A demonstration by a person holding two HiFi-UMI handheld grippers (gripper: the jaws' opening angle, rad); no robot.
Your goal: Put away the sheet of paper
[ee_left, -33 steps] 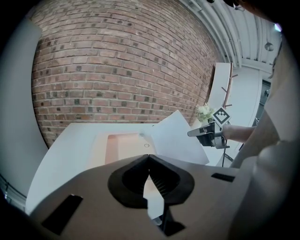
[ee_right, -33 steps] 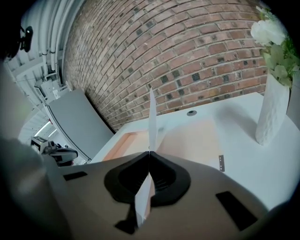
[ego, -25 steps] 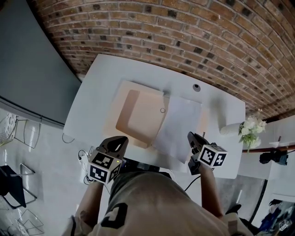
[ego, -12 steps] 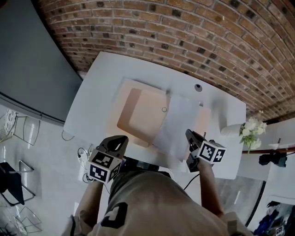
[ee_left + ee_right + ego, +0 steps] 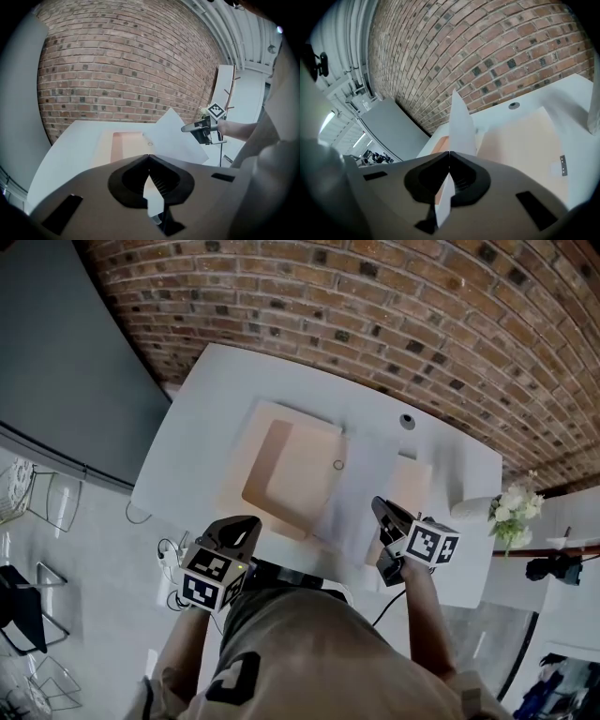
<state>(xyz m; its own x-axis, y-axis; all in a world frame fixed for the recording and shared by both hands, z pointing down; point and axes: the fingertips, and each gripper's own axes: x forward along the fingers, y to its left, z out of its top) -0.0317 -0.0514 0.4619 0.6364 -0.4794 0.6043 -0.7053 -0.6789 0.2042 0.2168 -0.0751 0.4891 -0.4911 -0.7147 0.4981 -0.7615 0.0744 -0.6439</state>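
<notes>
The white sheet of paper (image 5: pixel 361 491) stands tilted up over the open beige folder (image 5: pixel 286 474) on the white table (image 5: pixel 206 418). My right gripper (image 5: pixel 378 508) is shut on the sheet's near edge and holds it off the table. In the right gripper view the sheet (image 5: pixel 461 124) runs edge-on out of the shut jaws (image 5: pixel 449 153). My left gripper (image 5: pixel 246 523) hangs at the table's front edge, left of the folder, shut with nothing in it. From the left gripper view (image 5: pixel 149 157) the lifted sheet (image 5: pixel 173 136) and the right gripper (image 5: pixel 199 127) show ahead.
The folder's right leaf (image 5: pixel 412 479) lies bare beside the sheet. A small ring (image 5: pixel 338 464) sits at the folder's spine. A round cable hole (image 5: pixel 407 421) is at the table's far side. White flowers (image 5: pixel 511 512) stand beyond the right end. A brick wall runs behind.
My right gripper has moved left and raised the sheet's near edge. The sheet went from lying flat to standing tilted, uncovering the folder's right leaf. The left gripper stayed put.
</notes>
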